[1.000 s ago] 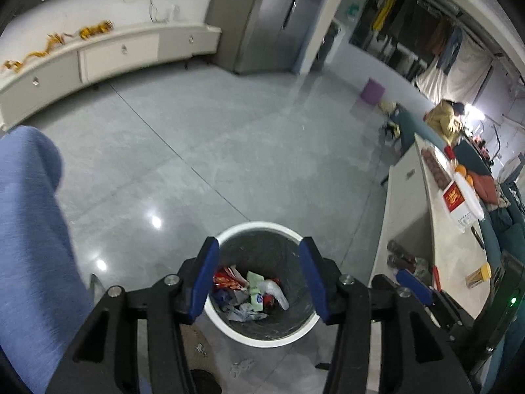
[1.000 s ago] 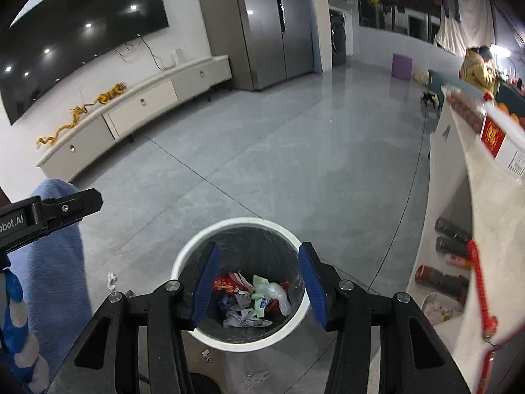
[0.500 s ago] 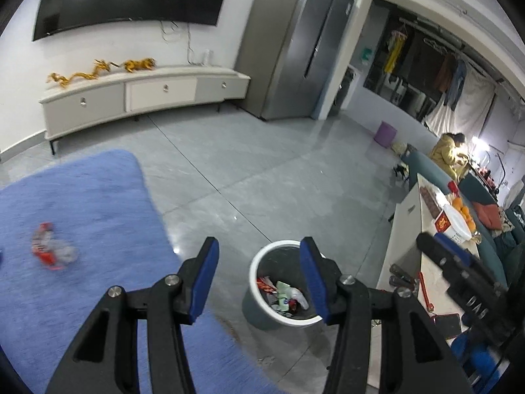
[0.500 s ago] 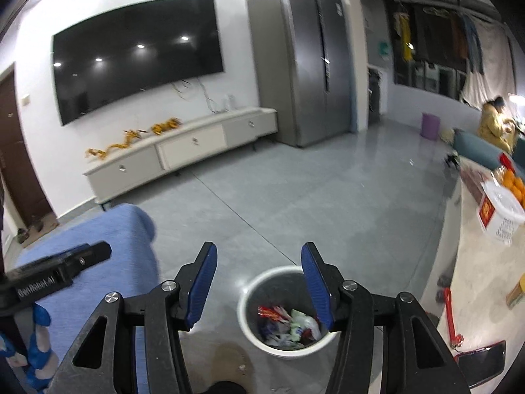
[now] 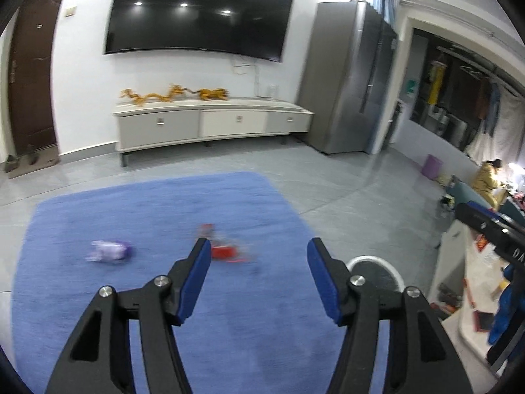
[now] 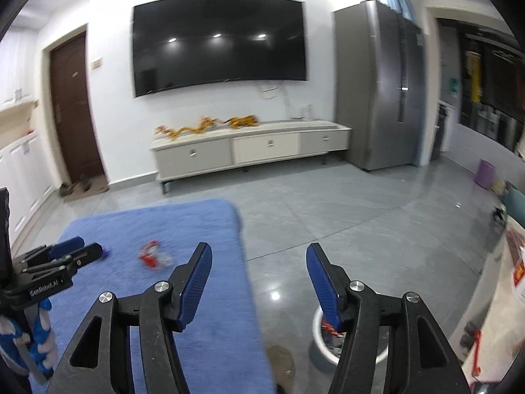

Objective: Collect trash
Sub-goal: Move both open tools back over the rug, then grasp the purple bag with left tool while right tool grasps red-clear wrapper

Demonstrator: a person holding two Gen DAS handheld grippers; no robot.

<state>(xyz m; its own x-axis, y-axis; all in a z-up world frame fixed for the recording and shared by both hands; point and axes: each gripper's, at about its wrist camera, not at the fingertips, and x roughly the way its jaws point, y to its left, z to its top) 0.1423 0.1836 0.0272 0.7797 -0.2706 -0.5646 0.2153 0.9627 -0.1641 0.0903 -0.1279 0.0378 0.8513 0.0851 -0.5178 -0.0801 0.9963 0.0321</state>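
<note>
A blue rug (image 5: 164, 216) lies on the grey floor. On it lie a red wrapper (image 5: 226, 251) and a blurred purple and white wrapper (image 5: 110, 250). My left gripper (image 5: 257, 279) is open and empty, held above the rug just short of the red wrapper. The white-rimmed trash bin (image 5: 380, 262) stands to its right, partly hidden by the right finger. My right gripper (image 6: 257, 279) is open and empty above the rug's right edge (image 6: 242, 256). In the right wrist view the red wrapper (image 6: 152, 254) lies to the left and the bin (image 6: 320, 331) shows low right. The left gripper (image 6: 62, 256) shows at far left.
A white TV cabinet (image 5: 210, 124) stands under a wall TV (image 5: 200, 13). A grey fridge (image 5: 351, 78) stands to the right. A white counter with clutter (image 5: 475, 295) lies at the right edge. A brown door (image 6: 75, 111) is at the left.
Both grippers have swung up and left, away from the bin and toward the rug. The bin has slid to the lower right of each view. The wrappers on the rug have come into view.
</note>
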